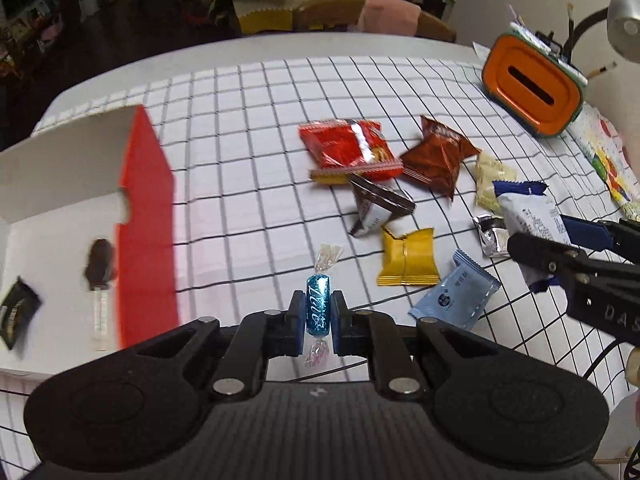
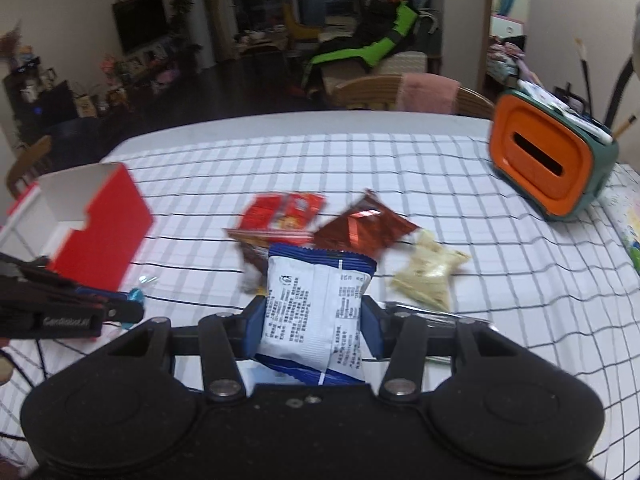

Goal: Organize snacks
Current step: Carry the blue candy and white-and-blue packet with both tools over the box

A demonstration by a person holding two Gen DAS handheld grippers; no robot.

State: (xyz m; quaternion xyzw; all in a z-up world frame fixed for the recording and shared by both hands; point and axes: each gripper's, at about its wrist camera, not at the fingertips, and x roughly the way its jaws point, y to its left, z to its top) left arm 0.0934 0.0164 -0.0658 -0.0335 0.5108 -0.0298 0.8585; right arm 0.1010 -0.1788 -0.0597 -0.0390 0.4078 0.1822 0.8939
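The left gripper [image 1: 316, 318] is clamped on a blue glitter candy [image 1: 317, 311], held upright above the checked tablecloth [image 1: 248, 152]. The right gripper [image 2: 314, 320] pinches a white-and-blue packet [image 2: 316, 312]. Beyond them lie a red packet [image 1: 348, 150], a brown packet [image 1: 438, 158] and a yellow packet [image 1: 408, 258]; the open red box [image 1: 146, 220] stands at the left.

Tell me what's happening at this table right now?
A person sorts snacks with two handheld grippers. The left gripper is shut on a blue candy; the right gripper is shut on a white-and-blue packet. Both are held above the table. The red box already holds two items. Other snacks, such as the yellow packet, lie loose.
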